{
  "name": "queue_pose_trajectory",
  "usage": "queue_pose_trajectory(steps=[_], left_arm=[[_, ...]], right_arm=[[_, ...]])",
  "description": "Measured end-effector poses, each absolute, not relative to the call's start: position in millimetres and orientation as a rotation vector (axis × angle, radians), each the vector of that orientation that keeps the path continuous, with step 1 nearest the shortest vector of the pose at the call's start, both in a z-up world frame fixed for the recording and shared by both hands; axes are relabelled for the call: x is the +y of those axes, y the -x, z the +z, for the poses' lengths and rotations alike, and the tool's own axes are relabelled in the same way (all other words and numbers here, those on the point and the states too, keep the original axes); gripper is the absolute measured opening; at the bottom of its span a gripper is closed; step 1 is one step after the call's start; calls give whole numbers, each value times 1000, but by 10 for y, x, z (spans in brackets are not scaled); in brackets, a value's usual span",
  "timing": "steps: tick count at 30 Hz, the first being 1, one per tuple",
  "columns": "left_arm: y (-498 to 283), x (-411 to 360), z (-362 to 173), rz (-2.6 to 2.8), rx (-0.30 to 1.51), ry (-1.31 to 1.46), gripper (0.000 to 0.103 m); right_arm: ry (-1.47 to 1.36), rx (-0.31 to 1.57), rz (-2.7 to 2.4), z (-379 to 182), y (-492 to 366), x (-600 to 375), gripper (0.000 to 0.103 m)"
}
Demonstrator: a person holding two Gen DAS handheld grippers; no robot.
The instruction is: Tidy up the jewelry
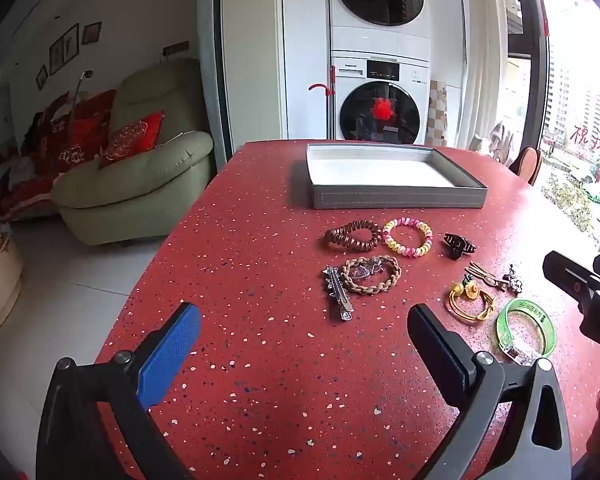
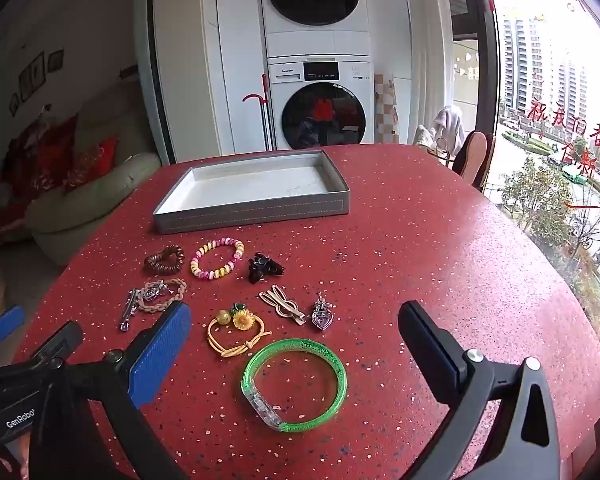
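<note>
Both grippers, left gripper and right gripper, jaws wide, empty, over red table, jewelry mid-table, grey tray toward far edge, green bangle nearest

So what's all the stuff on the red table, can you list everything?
grey shallow tray: one, white inside, empty, far side of table
brown spiral hair tie: one, nearest tray, left
pink-and-yellow bead bracelet: one, beside the brown tie
dark claw clip: one, right of bracelet
tan braided band: one, middle row, left
silver metal clip: one, touching the braided band
gold bunny-ear clip: one, middle
silver heart pendant: one, beside the bunny clip
yellow flower cord tie: one, nearer
green clear plastic bangle: one, nearest
speckled red table: one
left claw: open, empty
right claw: open, empty
</note>
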State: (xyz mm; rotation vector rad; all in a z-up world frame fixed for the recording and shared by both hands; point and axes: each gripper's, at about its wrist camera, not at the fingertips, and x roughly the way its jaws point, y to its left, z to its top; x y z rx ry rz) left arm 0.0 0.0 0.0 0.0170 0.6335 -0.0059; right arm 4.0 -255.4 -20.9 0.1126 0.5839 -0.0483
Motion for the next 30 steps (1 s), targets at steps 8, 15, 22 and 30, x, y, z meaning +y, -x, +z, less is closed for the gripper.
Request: queue_pose_trajectory(steps=[8, 15, 22, 30], left_arm=[[0, -8, 4, -7, 637, -17, 103], [-34, -4, -34, -7, 629, -19, 103], [-40, -3, -41, -7, 629, -20, 103], [15, -71, -23, -11, 633, -19, 103]], right_arm=[[-110, 580, -44, -198, -46, -2545, 103], [-107, 572, -40, -181, -32, -2526, 103], [-106, 568, -39, -167, -28, -2517, 103], [-107, 566, -39, -169, -34, -2515, 103]])
